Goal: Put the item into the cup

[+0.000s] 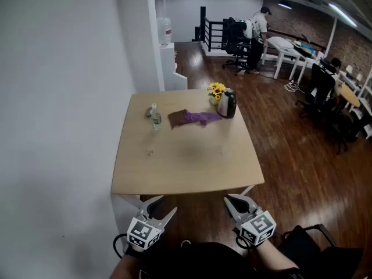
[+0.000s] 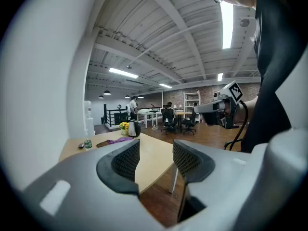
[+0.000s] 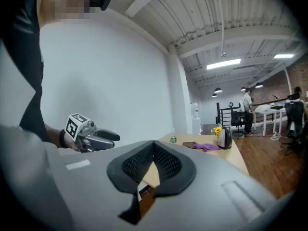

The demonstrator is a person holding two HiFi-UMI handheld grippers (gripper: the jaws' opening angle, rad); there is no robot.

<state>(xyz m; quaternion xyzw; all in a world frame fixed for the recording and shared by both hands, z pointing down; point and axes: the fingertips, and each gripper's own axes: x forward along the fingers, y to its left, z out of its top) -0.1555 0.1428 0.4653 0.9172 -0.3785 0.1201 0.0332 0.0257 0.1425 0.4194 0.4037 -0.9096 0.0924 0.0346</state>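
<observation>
Left tool (image 1: 160, 207) open; bottle (image 1: 156, 120) seemingly upright.

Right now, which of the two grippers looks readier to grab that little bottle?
Probably the left. The left gripper has its jaws apart, and the small bottle stands toward its side of the table. The right gripper is shut; both hang short of the table.

You have a square table of light wood (image 1: 192, 167) in front of you. Everything on it sits at the far side. At the far left stands a small clear bottle with a green label (image 1: 156, 120), and a little grey thing (image 1: 149, 113) lies just beside it. In the middle lies a flat brown piece (image 1: 178, 118), touching a purple cloth (image 1: 203, 118). At the far right stand a dark jug (image 1: 227, 104) and yellow flowers (image 1: 217, 89).
</observation>
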